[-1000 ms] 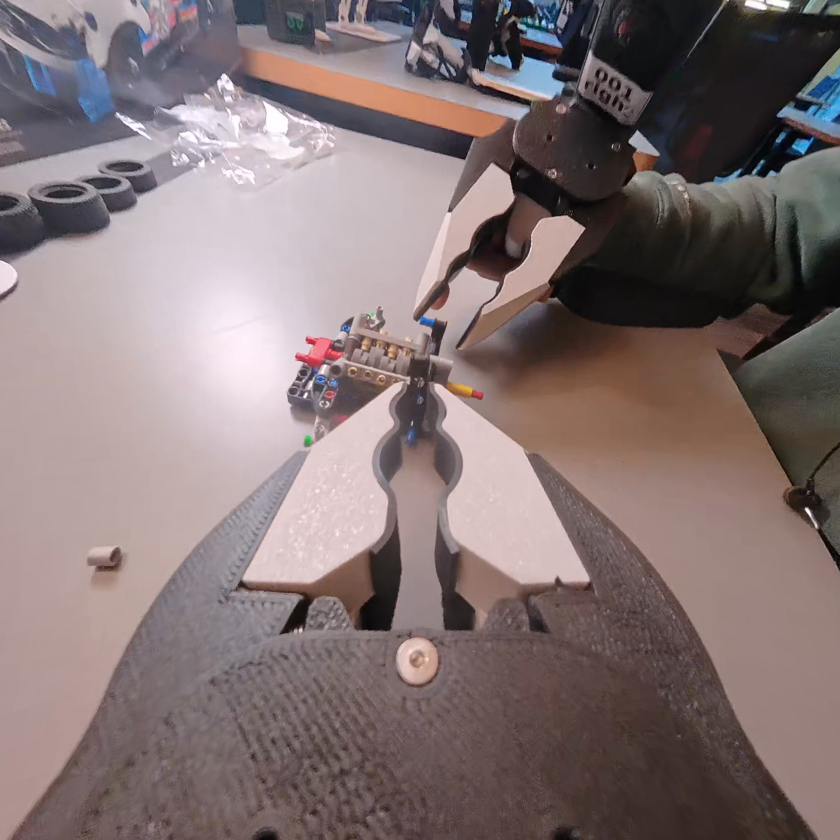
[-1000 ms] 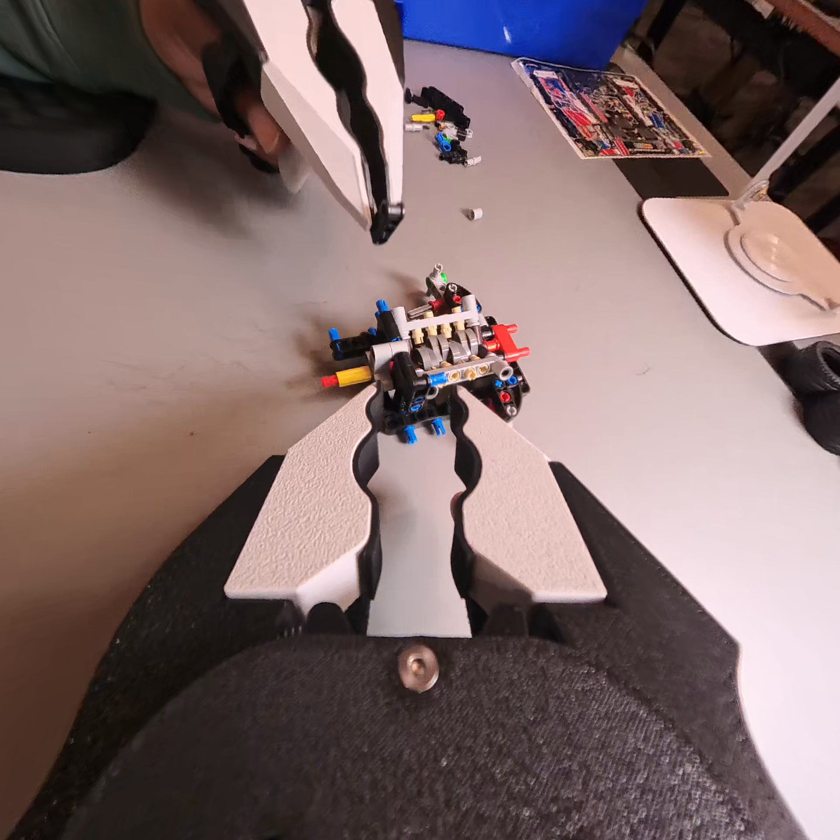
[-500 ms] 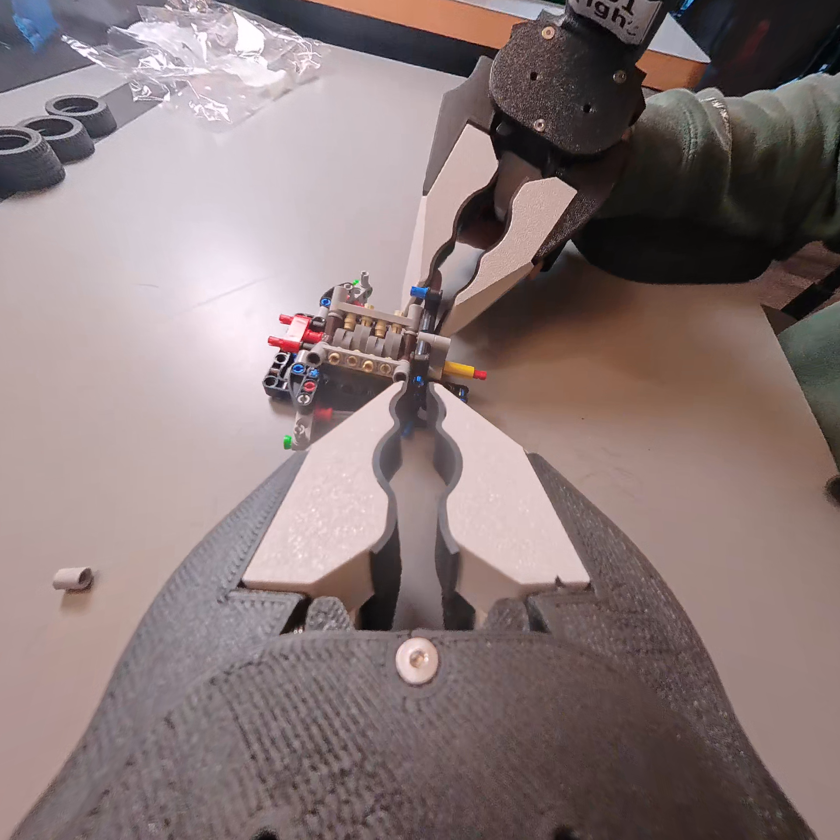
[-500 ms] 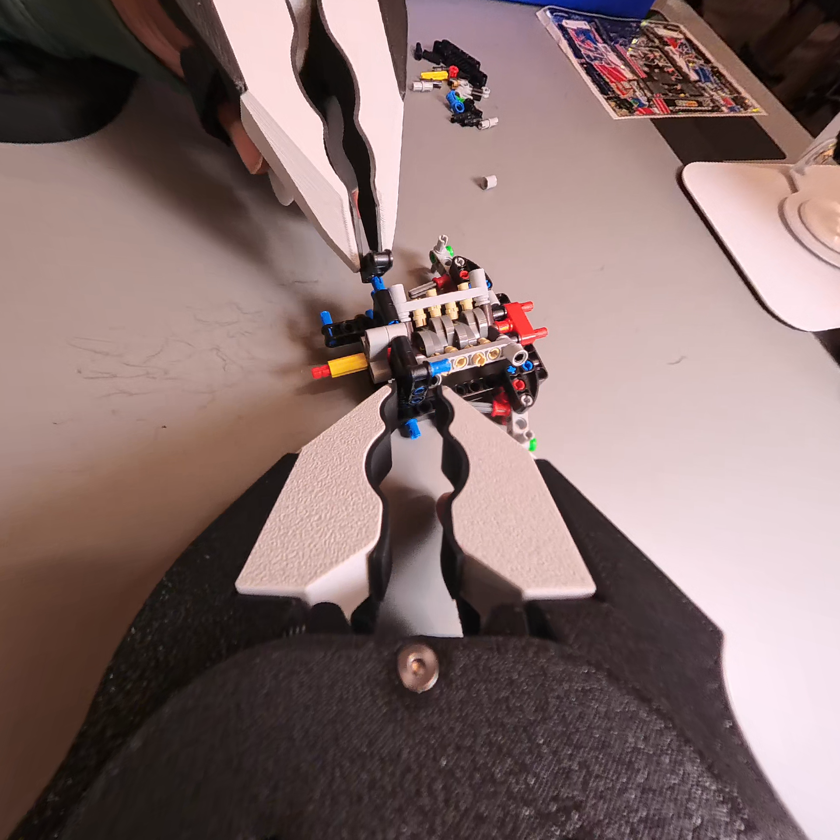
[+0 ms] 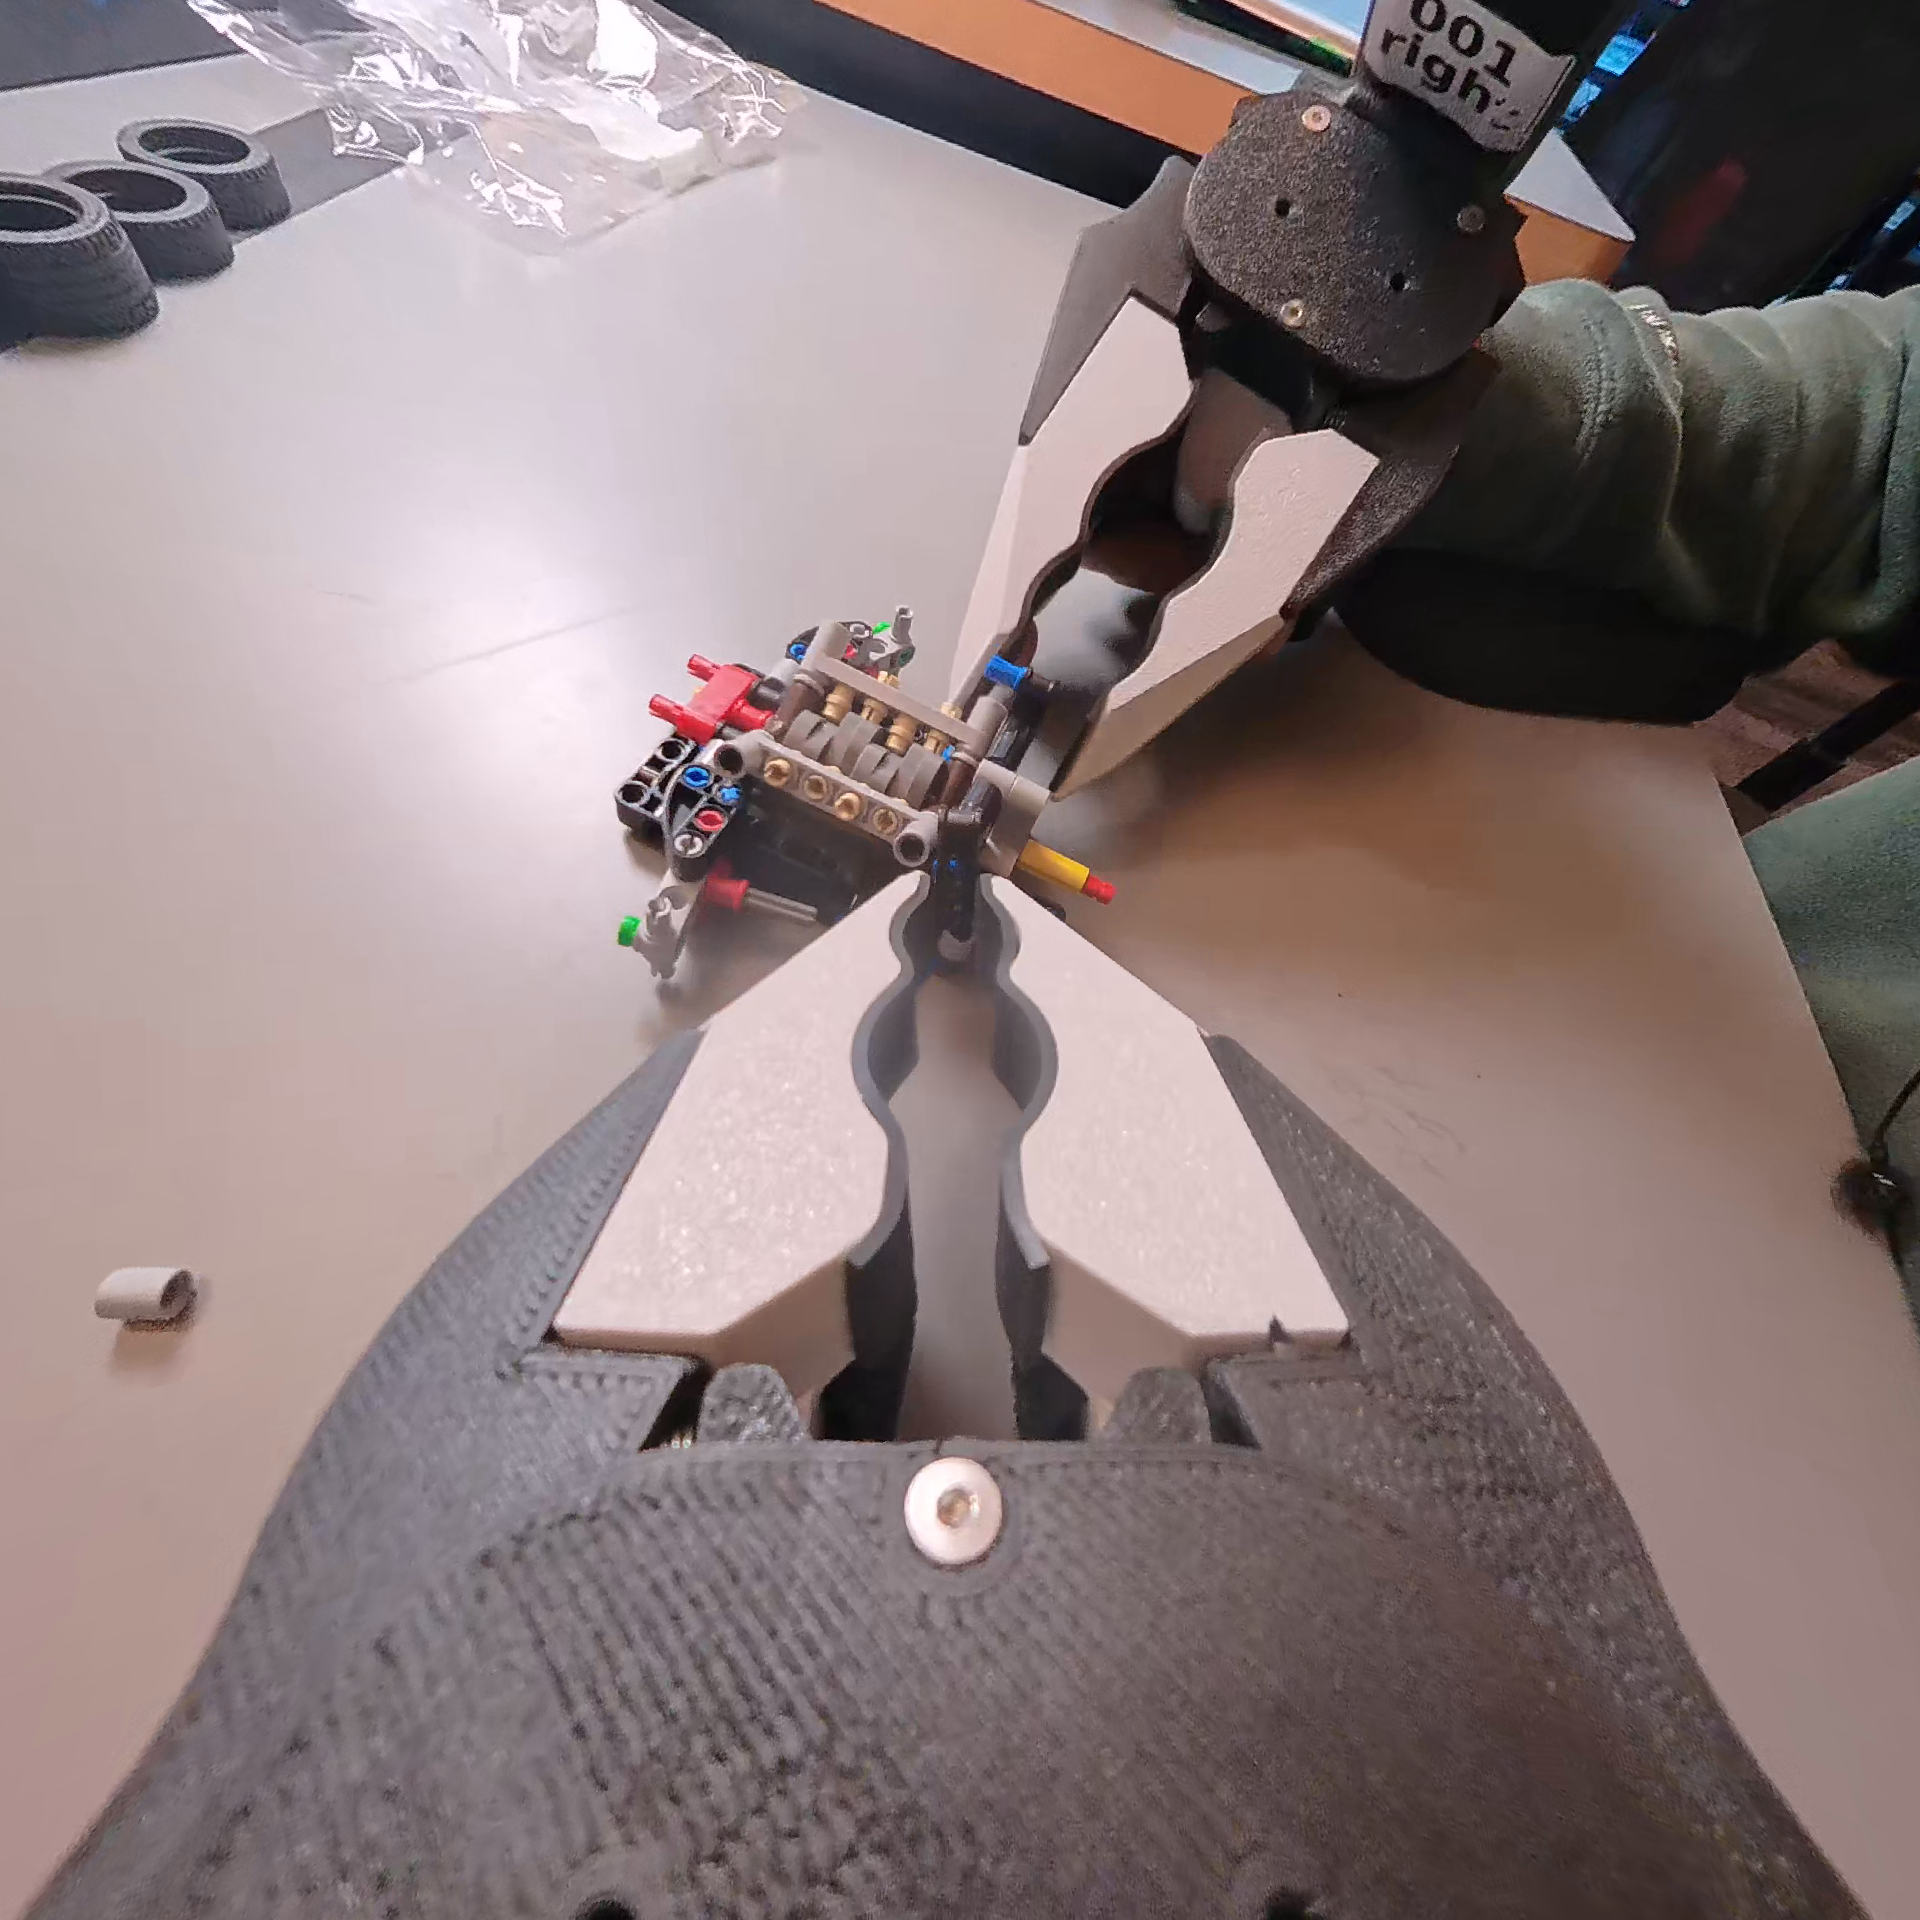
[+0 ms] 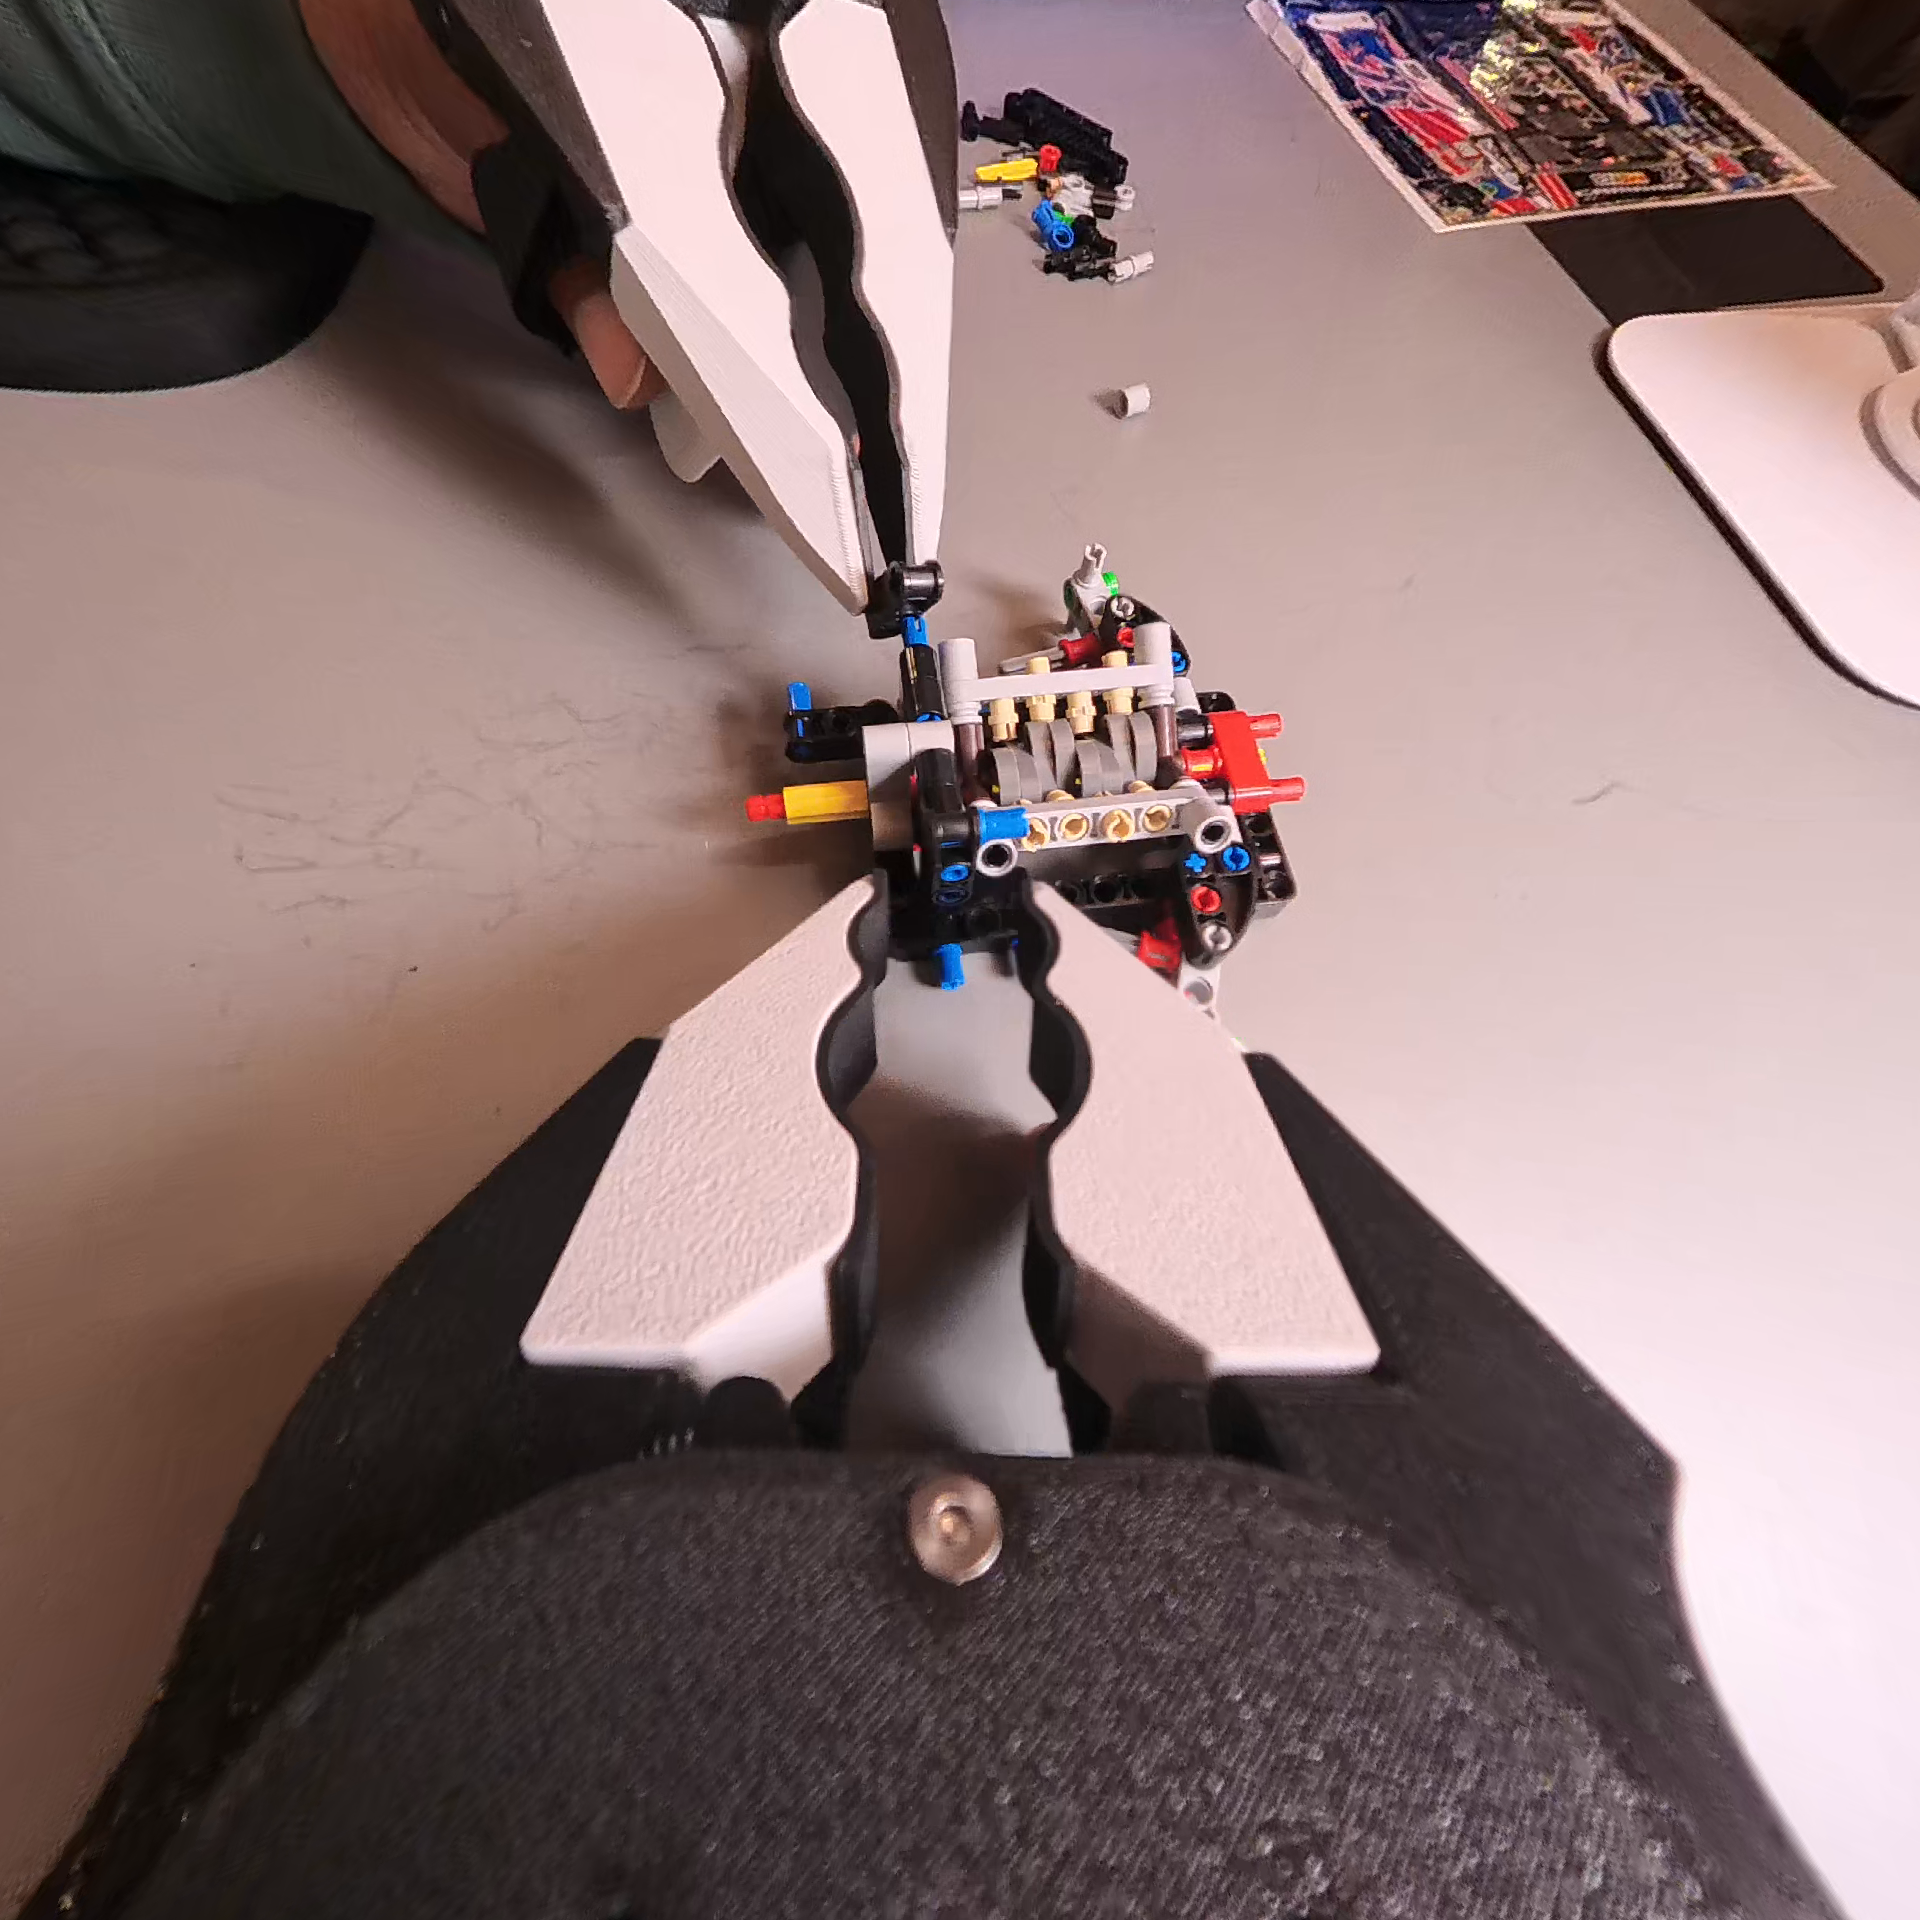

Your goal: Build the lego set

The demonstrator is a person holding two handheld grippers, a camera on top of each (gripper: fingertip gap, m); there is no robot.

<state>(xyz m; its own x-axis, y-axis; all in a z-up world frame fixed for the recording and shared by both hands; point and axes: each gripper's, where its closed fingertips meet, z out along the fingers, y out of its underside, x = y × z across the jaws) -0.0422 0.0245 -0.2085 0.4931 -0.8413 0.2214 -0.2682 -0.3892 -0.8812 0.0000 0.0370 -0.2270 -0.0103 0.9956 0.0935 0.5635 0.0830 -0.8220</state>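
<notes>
A: Between left gripper [image 5: 951, 914] tips: small black connector, pinched tight, now seated on the lego build [image 6: 1081, 790]; a second ago it hung above.
B: Right gripper [image 6: 961, 940]?
A: Narrowly parted, clamping the build's black end on grey table [image 5: 416, 520]. Tires [image 5: 114, 223], plastic bag [image 5: 540, 114], loose parts [image 6: 1060, 197] beyond.

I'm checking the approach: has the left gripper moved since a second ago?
Yes. In the right wrist view the left gripper has come down from above the table onto the lego assembly, holding a small black piece.
</notes>
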